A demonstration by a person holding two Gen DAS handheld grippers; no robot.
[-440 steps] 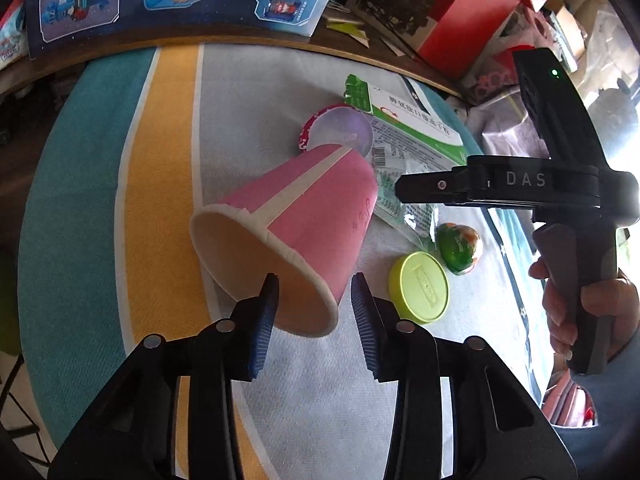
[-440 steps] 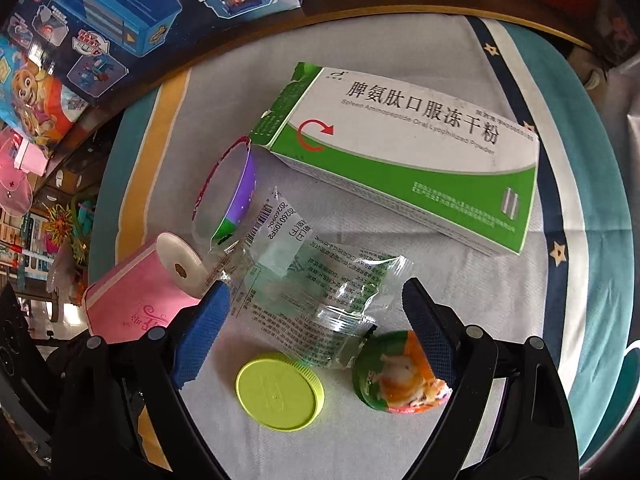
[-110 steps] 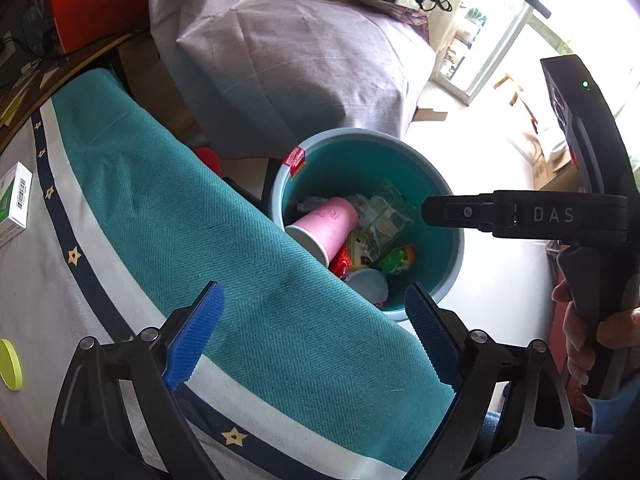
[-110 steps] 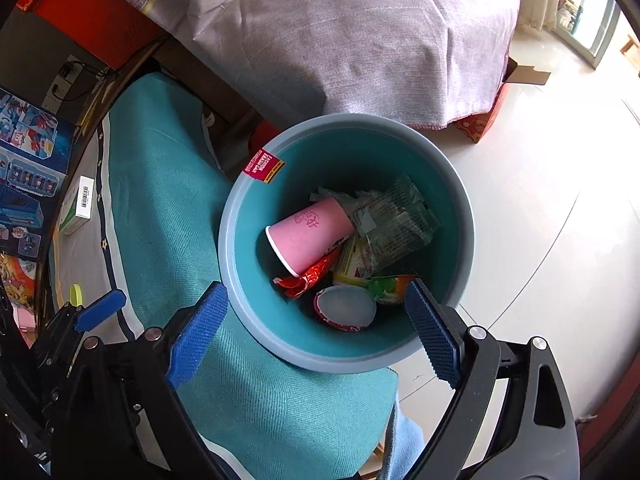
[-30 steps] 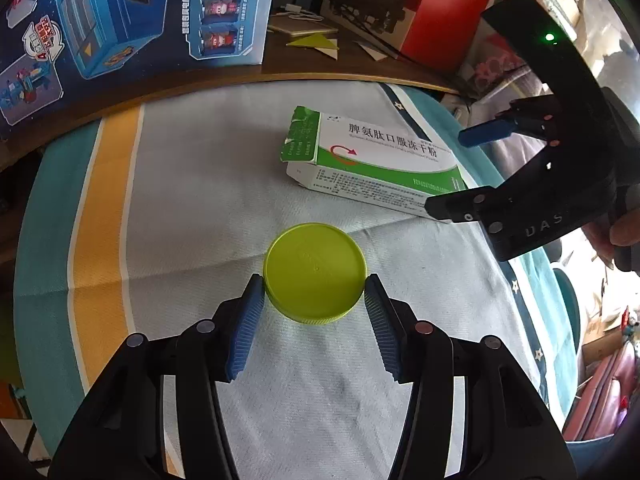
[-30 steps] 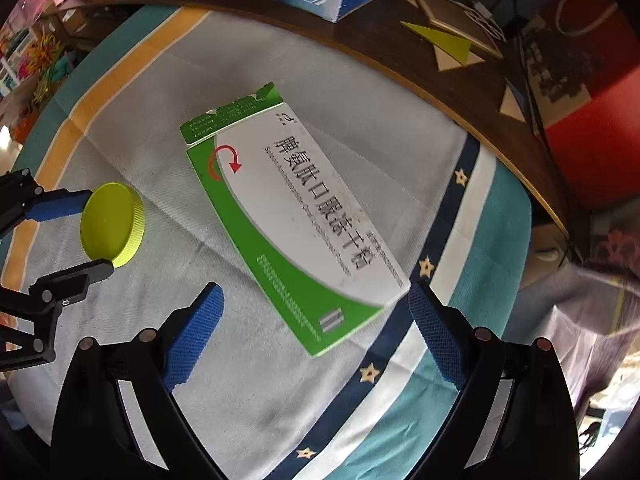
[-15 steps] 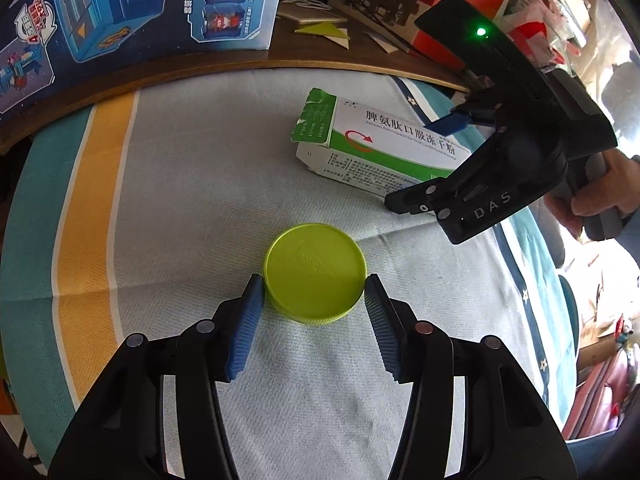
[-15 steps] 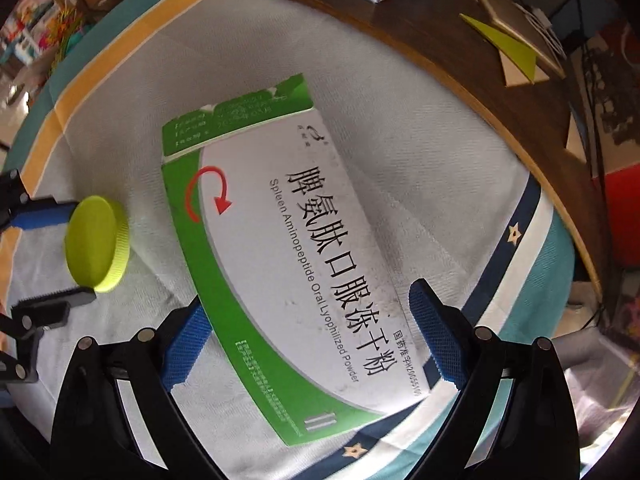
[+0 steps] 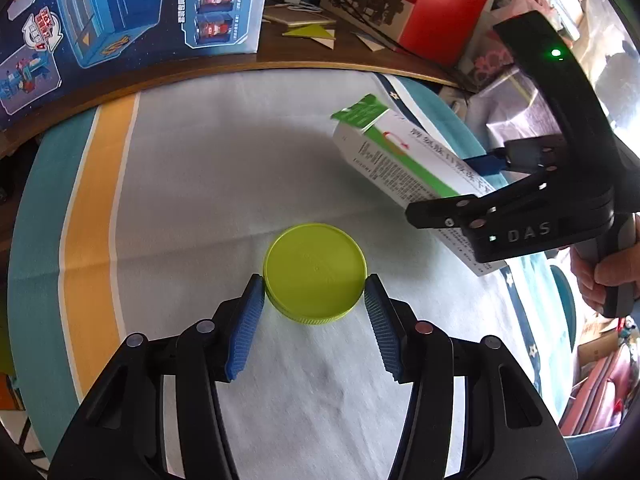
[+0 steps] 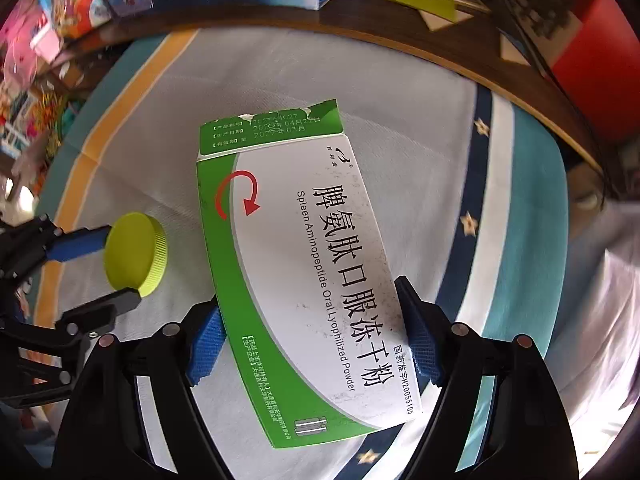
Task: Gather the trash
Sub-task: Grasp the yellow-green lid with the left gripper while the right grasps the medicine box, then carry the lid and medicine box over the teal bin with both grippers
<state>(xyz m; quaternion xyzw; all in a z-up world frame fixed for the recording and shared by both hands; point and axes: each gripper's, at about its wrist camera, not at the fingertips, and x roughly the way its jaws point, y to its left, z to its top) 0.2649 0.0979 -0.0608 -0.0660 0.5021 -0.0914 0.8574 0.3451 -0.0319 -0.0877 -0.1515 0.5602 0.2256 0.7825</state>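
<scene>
Box (image 10: 304, 280) lengthwise from right tongs (image 10: 316, 344) closing on it, left tongs (image 9: 314, 322) gripping lid (image 9: 315, 272)

Your lime-green round lid (image 9: 315, 267): ridged rim, flat top up, lying on grey centre of striped cloth, caught at two opposite sides. Your green-and-white medicine box (image 10: 304, 280): long flat carton, black Chinese print, red curled arrow, torn green end flap open. Front end tilted up off cloth, to right of lid and apart from it.
</scene>
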